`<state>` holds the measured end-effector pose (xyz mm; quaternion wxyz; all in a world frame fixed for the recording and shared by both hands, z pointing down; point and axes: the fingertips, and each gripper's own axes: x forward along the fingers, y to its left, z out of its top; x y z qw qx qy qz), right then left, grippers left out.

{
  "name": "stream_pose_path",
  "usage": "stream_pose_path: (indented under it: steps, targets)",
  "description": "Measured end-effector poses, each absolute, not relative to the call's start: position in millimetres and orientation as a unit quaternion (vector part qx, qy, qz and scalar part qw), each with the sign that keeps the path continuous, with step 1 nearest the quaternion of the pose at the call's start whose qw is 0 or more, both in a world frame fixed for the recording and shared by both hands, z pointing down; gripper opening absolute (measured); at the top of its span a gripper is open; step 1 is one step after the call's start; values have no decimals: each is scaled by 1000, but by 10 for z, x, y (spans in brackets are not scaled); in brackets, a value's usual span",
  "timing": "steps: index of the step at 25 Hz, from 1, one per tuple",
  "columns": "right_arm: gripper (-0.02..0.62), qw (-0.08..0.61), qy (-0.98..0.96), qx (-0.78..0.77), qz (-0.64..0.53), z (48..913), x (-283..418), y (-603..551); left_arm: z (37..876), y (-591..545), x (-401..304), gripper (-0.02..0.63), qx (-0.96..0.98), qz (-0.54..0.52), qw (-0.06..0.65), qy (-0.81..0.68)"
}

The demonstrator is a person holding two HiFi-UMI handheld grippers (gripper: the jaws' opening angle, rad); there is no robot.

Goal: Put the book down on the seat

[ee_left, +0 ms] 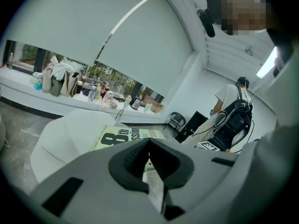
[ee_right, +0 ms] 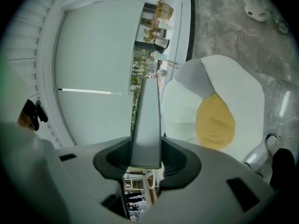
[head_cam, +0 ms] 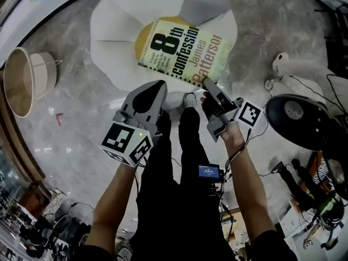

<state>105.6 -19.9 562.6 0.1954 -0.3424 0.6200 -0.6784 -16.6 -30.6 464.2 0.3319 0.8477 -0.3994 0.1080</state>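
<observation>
Right hand-held gripper (head_cam: 207, 85) clamped on book (head_cam: 182, 50) edge above white seat (head_cam: 109, 31), left hand-held gripper (head_cam: 156, 87) closed

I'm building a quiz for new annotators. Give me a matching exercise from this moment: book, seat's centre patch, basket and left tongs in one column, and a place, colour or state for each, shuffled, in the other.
Column one:
1. book
2. seat's centre patch
3. basket
4. left tongs

Column two:
A. yellow
B. shut, holding nothing
C. on the floor, at the head view's left
D. gripped by an edge in the right tongs

Pairs: 1-D, 2-A, 3-C, 4-B.
</observation>
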Motion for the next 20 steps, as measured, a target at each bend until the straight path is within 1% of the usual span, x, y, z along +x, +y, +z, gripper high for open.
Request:
stream_pose_path:
  steps: [6, 10, 15, 20]
  targets:
    - [178, 188, 617, -360, -674, 5675, 1079, -180, 4620, -199, -210, 11, 848, 101, 342, -392]
    - [178, 183, 622, -360, -671, 5792, 1118, -181, 4674, -178, -258, 11, 849, 103, 334, -396]
    - [178, 170, 630, -366, -664, 5611, 1061, -191, 4437, -247, -533, 11, 849, 100, 326, -404]
    - [178, 150, 629, -375, -665, 5583, 1065, -221, 4294, -332, -633, 11, 846, 94, 326, -410]
